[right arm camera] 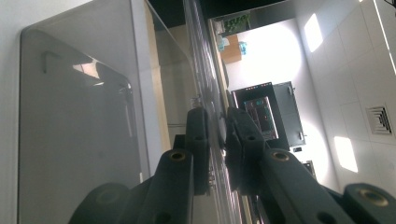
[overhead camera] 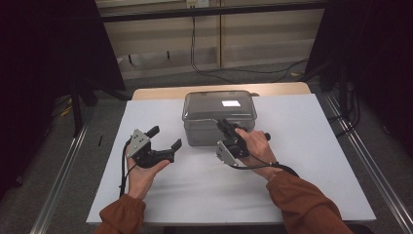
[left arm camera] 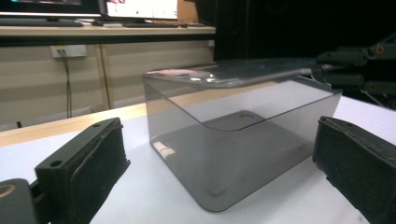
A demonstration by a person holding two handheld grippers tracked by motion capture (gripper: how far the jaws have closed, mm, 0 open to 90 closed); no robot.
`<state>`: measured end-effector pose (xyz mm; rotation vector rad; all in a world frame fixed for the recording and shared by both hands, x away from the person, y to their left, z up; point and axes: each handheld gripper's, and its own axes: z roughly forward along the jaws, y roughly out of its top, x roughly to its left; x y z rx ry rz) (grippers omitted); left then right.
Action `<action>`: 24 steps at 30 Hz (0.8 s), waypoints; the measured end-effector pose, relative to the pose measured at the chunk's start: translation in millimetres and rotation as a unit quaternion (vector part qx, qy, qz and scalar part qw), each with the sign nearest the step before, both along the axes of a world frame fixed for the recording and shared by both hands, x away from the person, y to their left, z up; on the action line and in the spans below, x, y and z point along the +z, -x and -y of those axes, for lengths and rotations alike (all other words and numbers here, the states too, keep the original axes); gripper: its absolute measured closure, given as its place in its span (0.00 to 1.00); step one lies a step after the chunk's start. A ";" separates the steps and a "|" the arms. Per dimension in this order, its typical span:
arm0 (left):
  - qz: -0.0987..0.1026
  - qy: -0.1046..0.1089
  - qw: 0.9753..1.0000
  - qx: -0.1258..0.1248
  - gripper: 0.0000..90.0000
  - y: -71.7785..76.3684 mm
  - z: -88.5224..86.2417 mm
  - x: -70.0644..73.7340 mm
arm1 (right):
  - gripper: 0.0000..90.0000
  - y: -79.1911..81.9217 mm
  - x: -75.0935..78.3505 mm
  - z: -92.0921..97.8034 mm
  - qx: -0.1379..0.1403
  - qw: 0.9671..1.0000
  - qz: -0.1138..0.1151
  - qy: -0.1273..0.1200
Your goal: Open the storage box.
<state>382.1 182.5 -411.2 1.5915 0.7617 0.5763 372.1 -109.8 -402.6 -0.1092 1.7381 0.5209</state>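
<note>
A smoky clear plastic box (overhead camera: 203,127) stands at the far middle of the white table top (overhead camera: 302,161), with a clear lid (overhead camera: 219,105) on it. My right gripper (overhead camera: 222,123) is turned on its side at the box's front edge, shut on the lid's rim. In the right gripper view the jaws (right arm camera: 218,135) pinch the thin lid edge (right arm camera: 201,60) beside the box wall (right arm camera: 79,130). My left gripper (overhead camera: 166,137) rests open in the hand to the box's left, apart from it. In the left gripper view its pads (left arm camera: 88,168) frame the box (left arm camera: 233,140), which looks empty.
The wooden table edge (overhead camera: 160,92) shows behind the white top. Metal rails (overhead camera: 63,165) run along both sides on the floor. Black cables (overhead camera: 229,73) lie on the carpet in front of pale cabinets (overhead camera: 263,34). Dark curtains hang left and right.
</note>
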 end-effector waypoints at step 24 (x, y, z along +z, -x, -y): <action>0.027 -0.017 0.999 -0.007 0.04 -25.8 9.8 4.1 | 0.90 -5.1 9.9 -1.2 -0.004 1.000 0.001 -0.009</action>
